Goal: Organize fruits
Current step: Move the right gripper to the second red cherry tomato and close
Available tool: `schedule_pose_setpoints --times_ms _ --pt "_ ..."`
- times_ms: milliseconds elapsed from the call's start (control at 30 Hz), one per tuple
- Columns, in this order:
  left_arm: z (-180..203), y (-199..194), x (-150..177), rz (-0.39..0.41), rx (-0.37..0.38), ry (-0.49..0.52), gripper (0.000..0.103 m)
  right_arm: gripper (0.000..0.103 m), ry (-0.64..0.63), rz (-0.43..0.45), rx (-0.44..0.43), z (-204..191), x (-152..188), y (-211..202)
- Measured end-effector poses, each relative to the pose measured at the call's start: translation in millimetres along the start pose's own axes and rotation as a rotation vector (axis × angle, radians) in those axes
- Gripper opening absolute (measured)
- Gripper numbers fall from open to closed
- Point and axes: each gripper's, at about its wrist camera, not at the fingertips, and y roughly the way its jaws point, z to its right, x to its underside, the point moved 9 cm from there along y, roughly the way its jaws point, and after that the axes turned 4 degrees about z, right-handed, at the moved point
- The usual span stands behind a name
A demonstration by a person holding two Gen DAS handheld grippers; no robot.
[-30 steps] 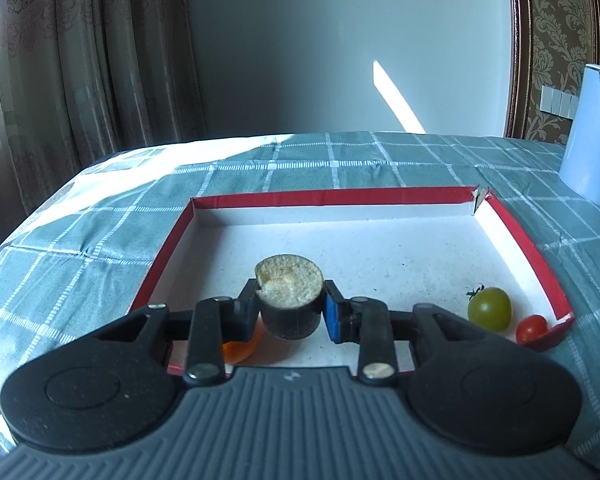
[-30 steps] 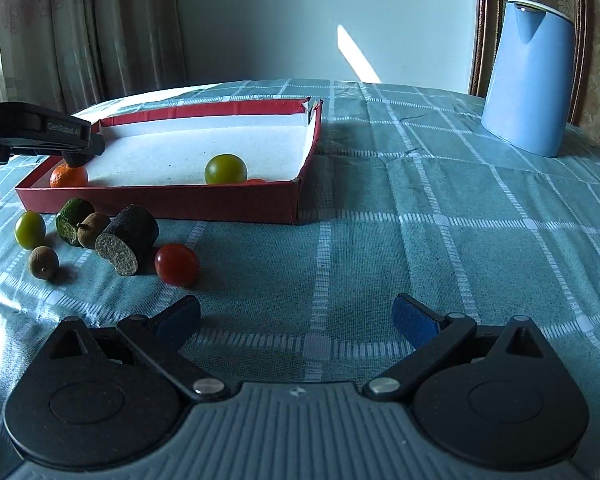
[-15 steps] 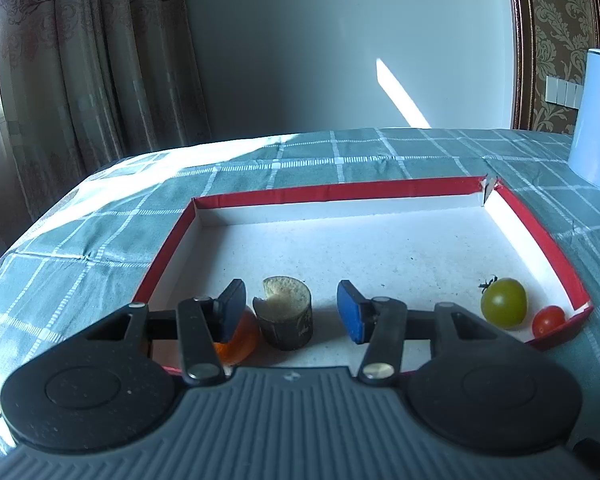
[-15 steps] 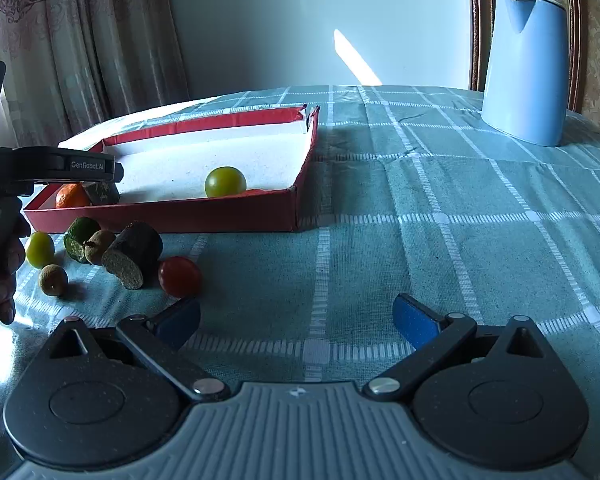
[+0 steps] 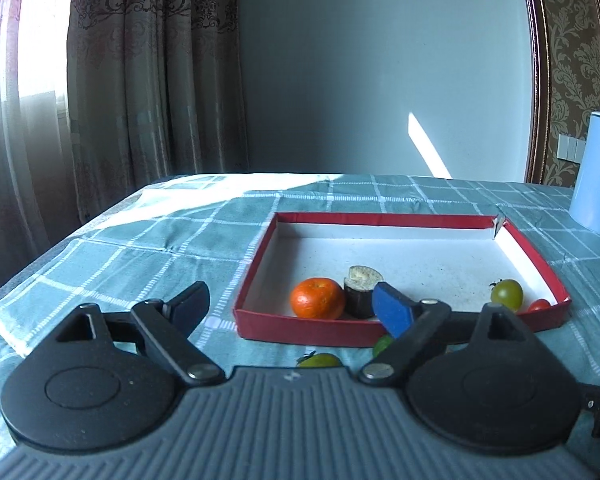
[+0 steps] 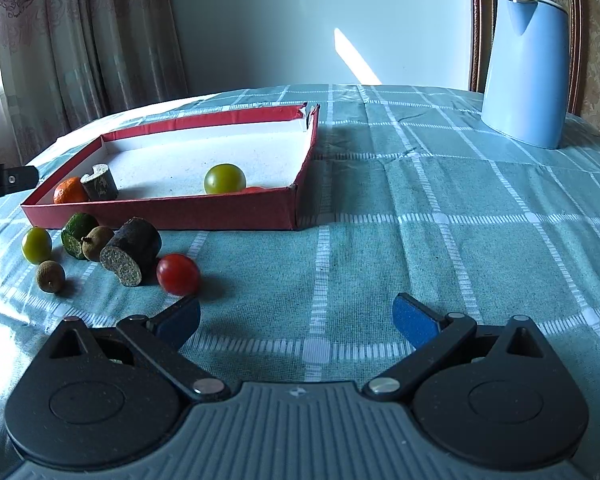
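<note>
Currently, both units empty. Left hand-held gripper (image 5: 288, 304): fingers spread wide apart, nothing between them, positioned just outside the near-left corner of the red tray (image 6: 228, 212). Right hand-held gripper (image 6: 296, 320): fingers likewise spread wide, nothing held, above bare checked cloth on the counter (image 6: 440, 216).

Inside tray, white floor, low red walls, four items:
- One orange mandarin (image 5: 318, 298), round, glossy, near the front-left corner.
- One dark cylindrical fruit piece (image 5: 362, 290), pale rough cut face up with a notch at the rim, standing just beside the mandarin on its right.
- One green tomato (image 5: 507, 294) with stem, near the front-right corner.
- One small red tomato (image 5: 539, 305), just beside the green one, partly hidden by the front wall.

Outside tray, clustered on the cloth near the front-left corner, six items:
- One yellow-green tomato (image 6: 37, 244).
- One dark green fruit (image 6: 78, 234).
- Two small brown round fruits (image 6: 50, 276) (image 6: 96, 242).
- One larger dark cylinder piece (image 6: 134, 250), lying tilted, speckled cut face toward the camera.
- One red tomato (image 6: 178, 274), nearest the right unit.

One blue kettle (image 6: 524, 68), upright, well apart at the far right.
</note>
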Motion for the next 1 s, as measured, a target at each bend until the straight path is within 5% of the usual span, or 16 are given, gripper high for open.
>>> schedule_pose_setpoints --times_ms 400,633,900,1000 --pt "-77.0 2.0 41.0 -0.086 -0.108 -0.104 0.099 0.103 0.053 0.109 -0.035 5.9 -6.2 -18.0" --pt "-92.3 19.4 60.5 -0.204 -0.065 -0.236 0.103 0.103 0.005 0.164 -0.099 -6.0 -7.5 -34.5" --pt "-88.9 19.4 62.9 -0.212 -0.048 -0.227 0.103 0.102 -0.132 0.178 -0.097 -29.0 -6.3 -39.3" --pt "-88.7 19.7 62.9 -0.215 -0.048 -0.226 0.103 0.093 -0.178 0.165 -0.108 -37.9 -6.4 -34.7"
